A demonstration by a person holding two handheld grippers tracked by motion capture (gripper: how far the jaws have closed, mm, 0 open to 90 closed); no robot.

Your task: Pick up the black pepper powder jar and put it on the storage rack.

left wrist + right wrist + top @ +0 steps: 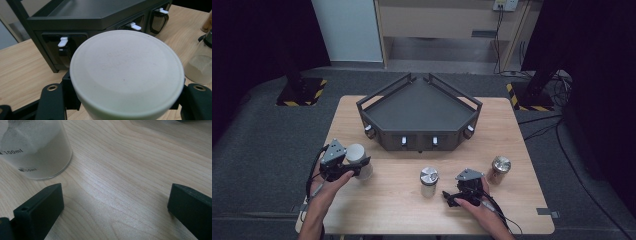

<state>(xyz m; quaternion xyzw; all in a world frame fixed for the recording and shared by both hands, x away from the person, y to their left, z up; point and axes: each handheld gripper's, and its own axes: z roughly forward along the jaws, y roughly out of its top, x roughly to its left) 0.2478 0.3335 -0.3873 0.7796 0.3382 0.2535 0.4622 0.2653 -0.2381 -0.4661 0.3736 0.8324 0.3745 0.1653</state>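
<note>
**A:** ok so what's being held by the left gripper [362,167]?

**B:** A white-lidded jar [126,75] is clamped between its jaws, which are pressed in on both sides just under the lid. In the left gripper view the round lid is seen from just above, with a black jaw at each lower corner. From the high view the jar is seen at the table's [512,135] left front, gripped side-on. Whether it's touching the wood can't be made out.

**A:** and the right gripper [447,198]?

**B:** Spread wide, nothing caught between. In the right gripper view only bare wood is seen between the two jaws, and a clear measuring jar [35,147] with pale powder, marked 100ml, is parked just past the left jaw, not touched. In the high view it is seen as a metal-capped jar just left of the right gripper.

**A:** anything else around?

**B:** A second metal-capped jar [499,169] with brownish contents is set near the right hand, on its far side. Behind everything, a dark angular tray rack [419,107] with small white levers along its front is placed mid-table; it's seen close behind the held jar in the left gripper view.
</note>
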